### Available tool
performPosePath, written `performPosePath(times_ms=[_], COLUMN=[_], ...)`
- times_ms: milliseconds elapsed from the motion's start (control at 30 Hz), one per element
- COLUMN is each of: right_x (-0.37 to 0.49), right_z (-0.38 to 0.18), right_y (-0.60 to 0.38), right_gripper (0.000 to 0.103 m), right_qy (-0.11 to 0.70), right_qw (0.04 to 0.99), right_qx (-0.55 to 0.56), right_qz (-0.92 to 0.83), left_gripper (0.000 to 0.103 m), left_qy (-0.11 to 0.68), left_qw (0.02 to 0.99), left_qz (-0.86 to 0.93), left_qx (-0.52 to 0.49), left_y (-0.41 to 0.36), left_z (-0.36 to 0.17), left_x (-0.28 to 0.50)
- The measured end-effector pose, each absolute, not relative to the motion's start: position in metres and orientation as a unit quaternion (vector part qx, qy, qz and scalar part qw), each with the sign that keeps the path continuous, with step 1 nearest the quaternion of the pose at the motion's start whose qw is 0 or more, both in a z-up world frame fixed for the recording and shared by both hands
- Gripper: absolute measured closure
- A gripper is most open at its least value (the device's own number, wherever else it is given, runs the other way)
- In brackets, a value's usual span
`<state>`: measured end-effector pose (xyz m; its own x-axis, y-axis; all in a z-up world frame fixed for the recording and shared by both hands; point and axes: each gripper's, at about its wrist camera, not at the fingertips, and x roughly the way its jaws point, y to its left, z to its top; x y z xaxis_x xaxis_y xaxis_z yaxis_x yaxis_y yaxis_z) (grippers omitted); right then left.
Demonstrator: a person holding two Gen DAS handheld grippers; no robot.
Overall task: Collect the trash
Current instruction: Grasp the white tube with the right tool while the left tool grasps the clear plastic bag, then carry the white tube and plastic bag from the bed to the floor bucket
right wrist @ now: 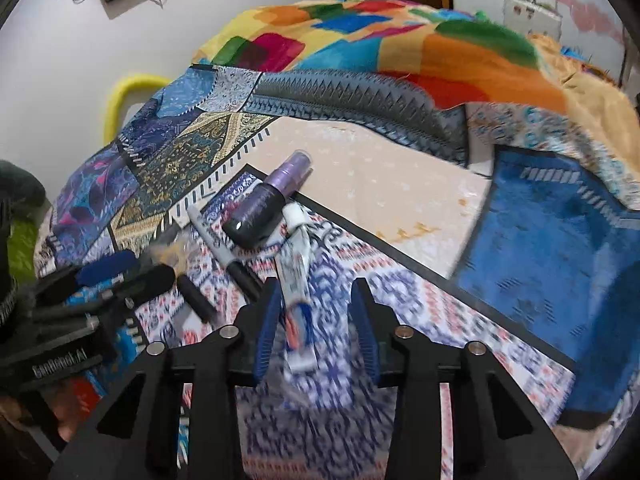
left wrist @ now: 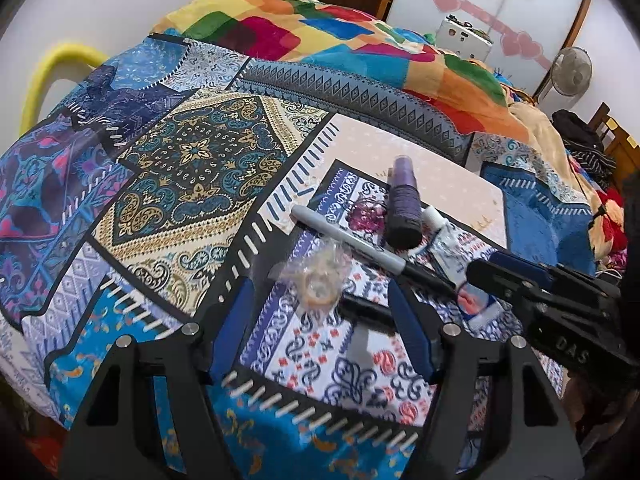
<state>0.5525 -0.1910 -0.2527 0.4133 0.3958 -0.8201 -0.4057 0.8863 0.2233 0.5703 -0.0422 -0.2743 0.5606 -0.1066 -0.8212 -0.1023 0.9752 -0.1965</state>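
Several items lie on a patterned bedspread (left wrist: 180,184): a crumpled clear plastic wrapper (left wrist: 320,276), a grey marker with a black cap (left wrist: 360,248), a purple spray bottle (left wrist: 402,204), a white toothpaste tube (left wrist: 448,244) and a small black stick (left wrist: 366,308). My left gripper (left wrist: 320,300) is open, its fingers on either side of the wrapper, just short of it. My right gripper (right wrist: 316,292) is open around the lower part of the toothpaste tube (right wrist: 296,276). The marker (right wrist: 224,248) and bottle (right wrist: 264,208) lie beyond it to the left. The left gripper (right wrist: 124,272) shows there by the wrapper (right wrist: 172,252).
A rumpled multicoloured blanket (left wrist: 320,36) is piled at the back of the bed. A yellow bed rail (left wrist: 52,76) stands at the left edge. A white fan (left wrist: 570,72) and dark clothes (left wrist: 580,136) are at the right. The right gripper body (left wrist: 560,300) reaches in from the right.
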Motion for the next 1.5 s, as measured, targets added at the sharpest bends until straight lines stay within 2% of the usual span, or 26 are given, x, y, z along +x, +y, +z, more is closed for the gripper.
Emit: performPosePath(times_ms=[133,233,333,400,467,833,1200,1500], right_x=[0.566,0.564,0.563,0.563,0.564,0.551,0.507,0.451], right_z=[-0.262,-0.262,-0.262,-0.263,-0.263,-0.239,-0.154,-0.084], right_y=[-0.184,-0.177,-0.171,-0.169,-0.174,-0.191,-0.205,-0.208], right_gripper=[0.073,0.073,0.074,0.091,0.096,0.097,0.097,0.097], right_qy=[0.498,0.488,0.480,0.475,0.483,0.477,0.414,0.358], right_qw=[0.831,0.835,0.838,0.843,0.833,0.847,0.882,0.903], right_qx=[0.001,-0.014,-0.033,-0.049,-0.028,-0.015,-0.011,-0.012], right_qz=[0.246,0.254,0.258,0.249,0.268,0.236,0.224,0.236], left_gripper=[0.040,0.054,0.060,0.068,0.068,0.069,0.069,0.069], left_qy=[0.467,0.473,0.469,0.468,0.468,0.449,0.394,0.338], left_qw=[0.878,0.873,0.876,0.877,0.876,0.886,0.913,0.937], left_qz=[0.004,-0.009,-0.007,-0.008,-0.009,-0.009,-0.016,-0.020], left_qx=[-0.109,-0.113,-0.112,-0.112,-0.112,-0.113,-0.100,-0.088], left_y=[-0.042,-0.042,-0.042,-0.043,-0.043,-0.041,-0.049,-0.051], left_z=[-0.281,-0.287,-0.288,-0.288,-0.288,-0.256,-0.174,-0.101], left_x=[0.579,0.584,0.585,0.585,0.585,0.567,0.521,0.455])
